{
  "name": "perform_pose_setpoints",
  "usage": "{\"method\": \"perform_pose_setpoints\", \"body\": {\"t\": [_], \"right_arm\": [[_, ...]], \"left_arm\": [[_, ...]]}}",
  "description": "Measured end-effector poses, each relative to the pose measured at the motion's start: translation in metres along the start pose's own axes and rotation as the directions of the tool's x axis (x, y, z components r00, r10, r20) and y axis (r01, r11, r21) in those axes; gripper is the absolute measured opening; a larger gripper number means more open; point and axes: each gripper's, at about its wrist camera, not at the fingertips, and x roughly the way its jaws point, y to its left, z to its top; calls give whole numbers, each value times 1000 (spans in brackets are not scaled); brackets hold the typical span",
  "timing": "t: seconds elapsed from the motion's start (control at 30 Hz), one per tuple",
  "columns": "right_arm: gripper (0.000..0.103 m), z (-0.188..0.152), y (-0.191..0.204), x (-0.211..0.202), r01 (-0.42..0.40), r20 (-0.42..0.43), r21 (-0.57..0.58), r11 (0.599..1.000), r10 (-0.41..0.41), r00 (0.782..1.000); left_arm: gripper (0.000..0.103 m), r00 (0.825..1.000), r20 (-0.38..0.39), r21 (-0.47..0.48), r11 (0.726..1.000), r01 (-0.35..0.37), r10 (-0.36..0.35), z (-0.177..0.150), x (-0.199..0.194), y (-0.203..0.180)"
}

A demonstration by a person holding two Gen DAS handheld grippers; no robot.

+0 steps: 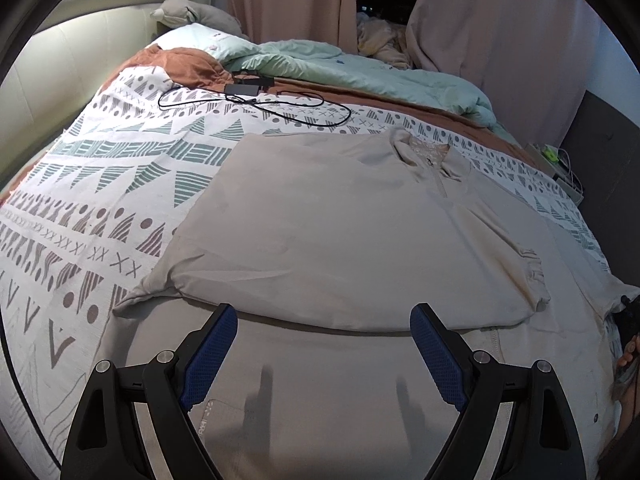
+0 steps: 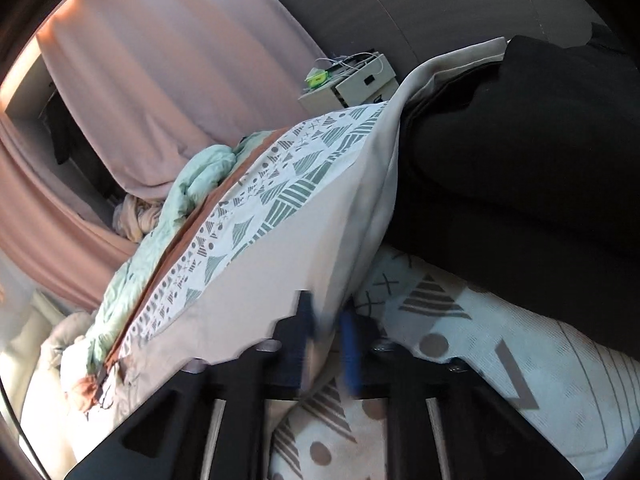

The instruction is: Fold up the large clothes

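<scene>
Your beige zip-neck top (image 1: 320,220) lies flat on the patterned bedspread (image 1: 80,184), with its collar (image 1: 432,156) at the far end, toward the mint-green duvet (image 1: 360,72), and its hem nearest you. Its long axis therefore runs from you away toward the duvet, leaning slightly right. One sleeve is folded across the body, its gathered cuff (image 1: 532,276) lying to the right of the chest, below the collar. A black charger and cable (image 1: 248,92) sit on the bedspread beyond the top, between it and the duvet.

Your left gripper (image 1: 324,320) hovers above the hem end of the top with its blue-padded fingers (image 1: 212,356) spread wide and nothing between them.

Your right gripper (image 2: 328,320) is at the top's side edge, where the cloth (image 2: 280,280) lifts off the bedspread in a taut sheet. Its jaws are drawn nearly together with the beige fabric pinched between the pads, though motion blur softens the fingertips. A dark-clothed leg (image 2: 520,180) presses against the bedspread just beyond that raised edge.
</scene>
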Motion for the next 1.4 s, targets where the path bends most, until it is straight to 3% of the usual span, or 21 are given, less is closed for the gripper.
{"method": "perform_pose_setpoints", "body": {"t": [0.23,0.47,0.73,0.9,1.03,1.1,1.17,1.23,1.4], "right_arm": [[6,3,32,-30,-45,70,-82,996,51,996],[6,-9,93,-58,-140,82,-171,975,156,984],[6,-50,148,-52,-226,-60,-260,939,218,974],[6,-88,172,-29,-221,-211,-324,920,157,965],[7,-112,171,-12,-190,-343,-317,929,74,936],[23,-117,166,-8,-179,-391,-281,943,57,919],[70,-118,161,-9,-175,-386,-242,954,70,920],[78,-116,151,-17,-155,-337,-211,965,77,939],[78,-104,123,-22,-136,-282,-62,989,113,953]], "left_arm": [[89,999,11,-44,998,42,-41,4,-8,7],[89,996,31,-73,994,84,-82,6,-20,10],[89,992,40,-125,985,121,-117,8,-26,20],[89,988,55,-167,974,152,-144,12,-32,27],[89,981,61,-216,957,191,-182,14,-33,33],[89,979,61,-228,952,204,-195,14,-35,34],[89,978,61,-223,952,208,-199,15,-37,34],[89,977,71,-216,953,212,-201,15,-41,34],[89,981,67,-205,959,193,-183,15,-38,36]]}}
